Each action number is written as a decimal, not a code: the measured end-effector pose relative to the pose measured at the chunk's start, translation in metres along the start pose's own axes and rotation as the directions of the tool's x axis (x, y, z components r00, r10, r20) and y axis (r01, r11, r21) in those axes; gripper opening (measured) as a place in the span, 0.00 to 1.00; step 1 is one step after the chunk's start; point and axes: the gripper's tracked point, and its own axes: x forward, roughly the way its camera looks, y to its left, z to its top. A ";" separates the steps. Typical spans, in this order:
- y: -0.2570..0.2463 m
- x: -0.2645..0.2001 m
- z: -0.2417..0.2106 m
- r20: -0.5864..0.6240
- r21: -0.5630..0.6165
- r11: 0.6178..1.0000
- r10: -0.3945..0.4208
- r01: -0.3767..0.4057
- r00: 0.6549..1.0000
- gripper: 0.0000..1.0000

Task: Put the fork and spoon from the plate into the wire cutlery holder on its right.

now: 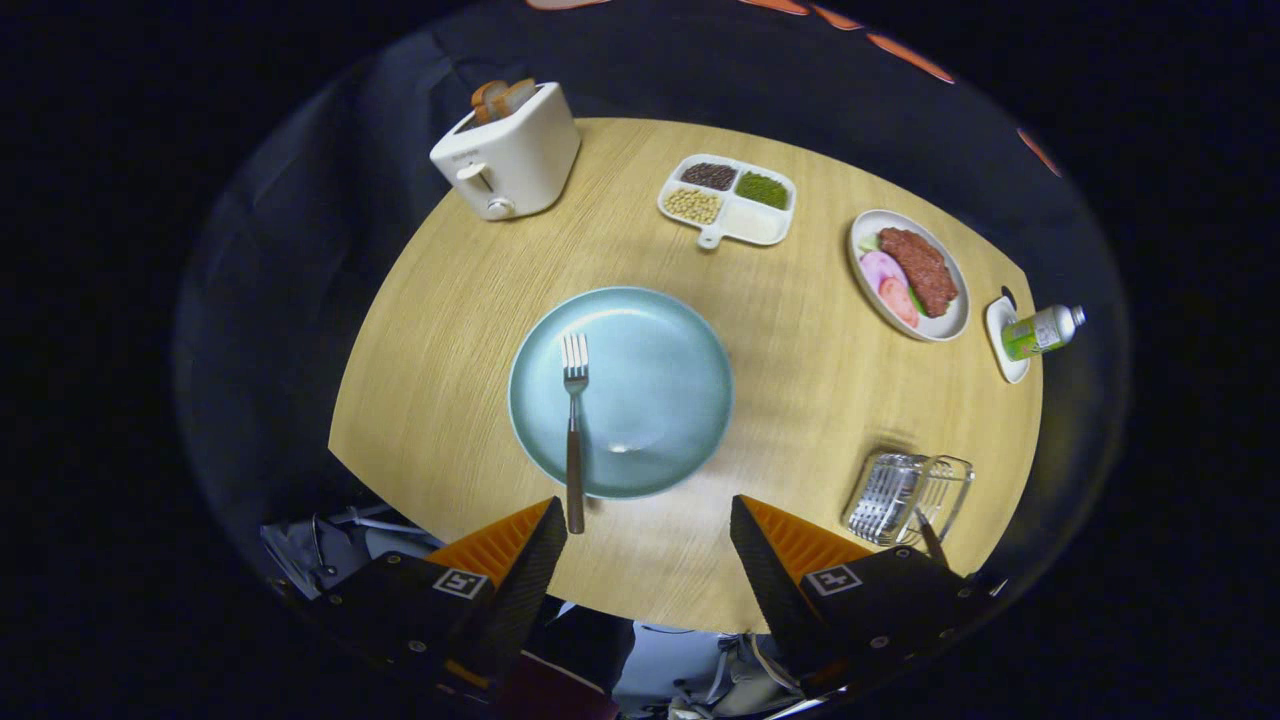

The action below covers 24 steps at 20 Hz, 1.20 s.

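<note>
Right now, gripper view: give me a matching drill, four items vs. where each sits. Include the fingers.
Items
1. fork
2. wire cutlery holder
3. toaster
4. gripper

Places or states
A. far side of the table, bread slices sticking out of the top
B. fingers open, nothing between them, just short of the blue plate
C. lying across the plate, handle overhanging the near rim toward the left finger
D. right of the plate, just beyond the right finger, a dark handle poking out

Pairs: 1-C, 2-D, 3-A, 4-B
</note>
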 end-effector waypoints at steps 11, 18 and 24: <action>0.034 0.084 -0.001 -0.094 0.003 0.999 -0.054 0.054 0.994 0.76; 0.044 0.103 -0.006 -0.128 0.031 0.999 -0.034 0.038 0.991 0.49; 0.045 0.107 -0.008 -0.152 0.076 0.997 -0.004 0.016 0.988 0.10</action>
